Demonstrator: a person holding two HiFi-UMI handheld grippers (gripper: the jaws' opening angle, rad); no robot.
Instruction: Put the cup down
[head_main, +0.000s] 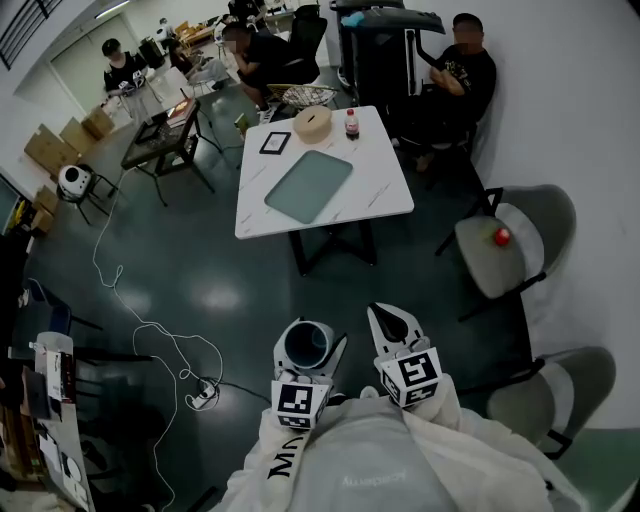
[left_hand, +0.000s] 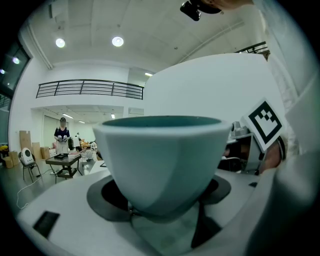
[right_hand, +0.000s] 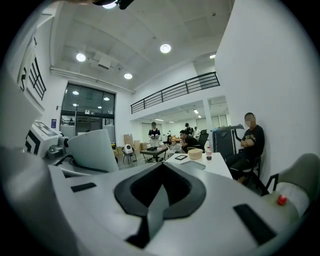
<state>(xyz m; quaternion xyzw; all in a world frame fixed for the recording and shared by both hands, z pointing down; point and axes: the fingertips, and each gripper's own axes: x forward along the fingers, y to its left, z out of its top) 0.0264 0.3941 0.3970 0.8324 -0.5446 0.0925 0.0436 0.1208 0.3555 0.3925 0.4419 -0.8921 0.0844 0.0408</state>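
A pale cup (head_main: 306, 343) with a teal inside sits upright in my left gripper (head_main: 308, 360), which is shut on its lower part. In the left gripper view the cup (left_hand: 160, 160) fills the middle and hides the jaw tips of that gripper (left_hand: 165, 212). My right gripper (head_main: 392, 322) is held beside it, to the right, shut with nothing in it. Its jaws meet in the right gripper view (right_hand: 161, 172), where the cup (right_hand: 92, 150) shows at the left. Both grippers hang over the dark floor, well short of the white table (head_main: 385, 190).
On the table lie a green mat (head_main: 308, 186), a round wooden box (head_main: 312, 123), a bottle (head_main: 351, 124) and a black frame (head_main: 275, 142). A grey chair (head_main: 520, 250) carries a red object (head_main: 502, 236). A white cable (head_main: 150, 325) crosses the floor. People sit behind the table.
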